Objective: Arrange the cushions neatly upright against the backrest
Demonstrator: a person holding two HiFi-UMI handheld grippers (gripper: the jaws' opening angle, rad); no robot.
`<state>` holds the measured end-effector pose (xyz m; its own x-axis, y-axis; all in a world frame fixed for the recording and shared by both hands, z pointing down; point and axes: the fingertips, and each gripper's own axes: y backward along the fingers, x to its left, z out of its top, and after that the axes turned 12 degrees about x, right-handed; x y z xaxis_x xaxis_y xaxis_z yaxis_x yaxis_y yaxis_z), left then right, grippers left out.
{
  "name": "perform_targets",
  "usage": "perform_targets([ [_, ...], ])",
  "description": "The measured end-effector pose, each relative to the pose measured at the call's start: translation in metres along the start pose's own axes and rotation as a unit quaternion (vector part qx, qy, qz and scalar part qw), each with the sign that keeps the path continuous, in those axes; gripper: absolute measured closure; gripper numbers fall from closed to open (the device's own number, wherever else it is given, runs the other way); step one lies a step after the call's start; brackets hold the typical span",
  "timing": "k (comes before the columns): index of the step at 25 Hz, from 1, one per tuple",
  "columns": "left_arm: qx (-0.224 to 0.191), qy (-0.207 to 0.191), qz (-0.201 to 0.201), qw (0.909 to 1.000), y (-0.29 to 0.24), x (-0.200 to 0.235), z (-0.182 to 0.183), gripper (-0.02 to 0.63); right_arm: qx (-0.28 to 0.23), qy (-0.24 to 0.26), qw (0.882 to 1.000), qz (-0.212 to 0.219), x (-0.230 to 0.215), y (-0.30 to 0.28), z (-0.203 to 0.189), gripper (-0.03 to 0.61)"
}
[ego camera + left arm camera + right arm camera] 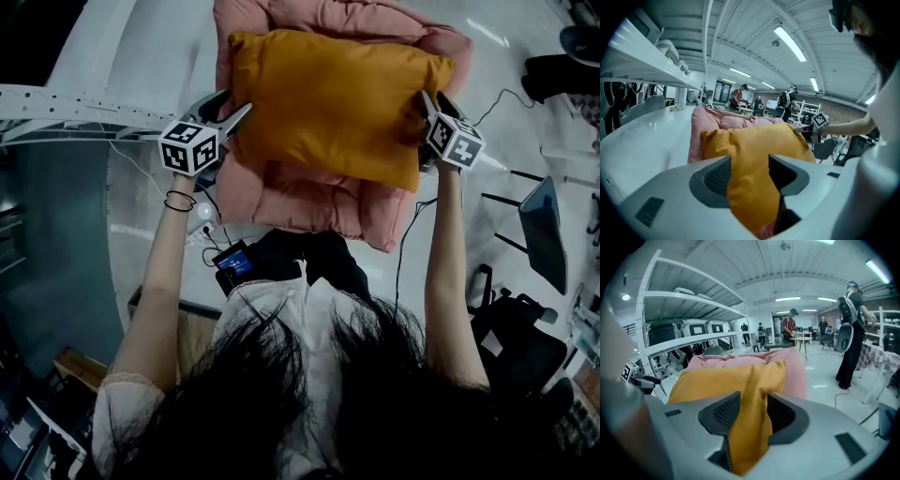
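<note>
Jaws of the left gripper [749, 173] and right gripper [752, 411] stand apart, with the orange cushion [328, 103] lying loose between them at its 9 and 3 o'clock edges. Unclamped atop the pink cushion [300, 202], it may slump flat, or snag if either gripper pulls away.

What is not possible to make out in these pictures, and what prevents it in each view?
- Backrest: in no view; whatever supports the pink cushion is covered by it in the head view.
- Pink cushion's middle: hidden by the orange cushion, every view.
- Floor at the person's feet: head view, hair covers it.
- Distant people: gripper views, too small for detail.
</note>
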<state>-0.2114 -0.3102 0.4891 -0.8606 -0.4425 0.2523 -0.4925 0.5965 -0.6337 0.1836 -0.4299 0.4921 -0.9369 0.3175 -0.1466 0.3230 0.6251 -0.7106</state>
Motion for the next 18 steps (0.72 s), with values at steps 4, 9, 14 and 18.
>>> perform_targets([
  [4, 0.029, -0.023, -0.031, 0.9988, 0.004, -0.04, -0.032, 0.371, 0.0, 0.02, 1.0, -0.02, 0.005, 0.023, -0.013, 0.401],
  [9, 0.065, -0.062, -0.071, 0.9934, 0.004, -0.086, -0.069, 0.371, -0.026, 0.026, 0.999, -0.016, 0.027, 0.06, -0.041, 0.4],
  [14, 0.079, -0.086, -0.107, 0.9874, 0.0, -0.125, -0.1, 0.373, -0.026, 0.003, 1.0, 0.018, 0.066, 0.087, -0.118, 0.399],
  [18, 0.098, -0.1, -0.132, 0.9813, -0.013, -0.149, -0.133, 0.372, 0.0, -0.027, 0.999, 0.048, 0.104, 0.088, -0.198, 0.4],
])
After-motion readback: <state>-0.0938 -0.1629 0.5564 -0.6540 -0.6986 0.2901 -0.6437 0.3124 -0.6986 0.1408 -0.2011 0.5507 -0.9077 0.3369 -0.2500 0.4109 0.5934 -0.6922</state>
